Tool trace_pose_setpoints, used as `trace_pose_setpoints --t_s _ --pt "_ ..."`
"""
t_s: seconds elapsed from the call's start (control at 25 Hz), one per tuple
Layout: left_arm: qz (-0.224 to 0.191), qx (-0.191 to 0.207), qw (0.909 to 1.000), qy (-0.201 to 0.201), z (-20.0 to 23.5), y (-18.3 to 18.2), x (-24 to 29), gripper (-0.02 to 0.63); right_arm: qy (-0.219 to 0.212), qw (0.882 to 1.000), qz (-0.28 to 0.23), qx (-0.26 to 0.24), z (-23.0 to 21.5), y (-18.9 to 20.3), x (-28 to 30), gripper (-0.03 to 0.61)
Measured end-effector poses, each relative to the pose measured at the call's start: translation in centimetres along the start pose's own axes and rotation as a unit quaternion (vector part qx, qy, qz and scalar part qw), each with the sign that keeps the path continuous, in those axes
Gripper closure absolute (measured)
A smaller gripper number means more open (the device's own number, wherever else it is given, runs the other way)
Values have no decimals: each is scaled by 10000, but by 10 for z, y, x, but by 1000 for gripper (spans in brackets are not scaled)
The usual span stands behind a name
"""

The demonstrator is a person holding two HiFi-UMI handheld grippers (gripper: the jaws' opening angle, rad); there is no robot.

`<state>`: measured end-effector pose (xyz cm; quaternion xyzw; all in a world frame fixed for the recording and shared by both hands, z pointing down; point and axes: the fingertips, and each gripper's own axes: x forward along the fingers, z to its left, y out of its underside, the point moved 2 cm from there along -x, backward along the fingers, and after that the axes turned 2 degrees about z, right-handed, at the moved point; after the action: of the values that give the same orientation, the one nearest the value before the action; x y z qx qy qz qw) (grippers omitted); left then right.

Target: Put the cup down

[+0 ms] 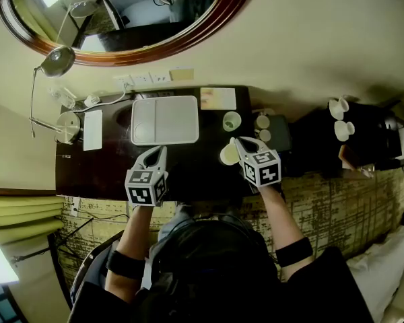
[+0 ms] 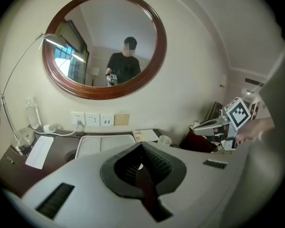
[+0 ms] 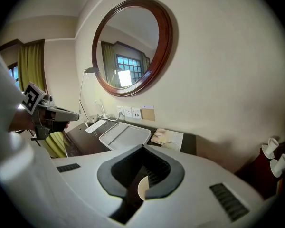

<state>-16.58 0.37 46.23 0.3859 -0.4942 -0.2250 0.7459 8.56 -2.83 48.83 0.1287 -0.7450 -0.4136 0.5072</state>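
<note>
Your right claw pinches the cup by its rim, near the worktop's front edge, right of centre. Your left claw — pressed together, empty.

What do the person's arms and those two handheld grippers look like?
The left gripper and right gripper are pale grey wedges tapering to a point, lined with ribbed black pads, each carrying a cube of black-and-white square markers. No cables show. The person wears a dark top and a black band on each arm.
</note>
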Motion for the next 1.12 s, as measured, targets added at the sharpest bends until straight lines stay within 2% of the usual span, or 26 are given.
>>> trace_pose_setpoints --t_s 0.6,0.68,0.76,0.84,0.92,0.96,1.0,1.12 --pt "24 -85 10000 9 -5 3 2 608 -44 9999 136 -49 -15 10 4 571" --pt "30 -115 9999 56 -8 4 5 608 -77 9997 152 -169 -15 10 5 549" --pt "1 -138 9999 66 -9 3 9 608 -184 9978 332 -545 -12 16 8 546" --pt "5 -127 9999 73 -12 3 12 608 -394 9905 612 -1166 -6 28 15 464" --pt "19 -76 9999 73 -16 2 16 608 -645 9760 969 -1842 0 41 20 361" --pt "25 -57 9999 80 -18 2 18 608 -761 9669 1179 -2133 3 47 23 336" --pt "36 -47 9999 99 -20 3 20 608 -871 9577 1387 -2365 4 56 27 285" --pt "174 -22 9997 181 -27 11 27 608 -1152 9372 1842 -2730 0 84 42 205"
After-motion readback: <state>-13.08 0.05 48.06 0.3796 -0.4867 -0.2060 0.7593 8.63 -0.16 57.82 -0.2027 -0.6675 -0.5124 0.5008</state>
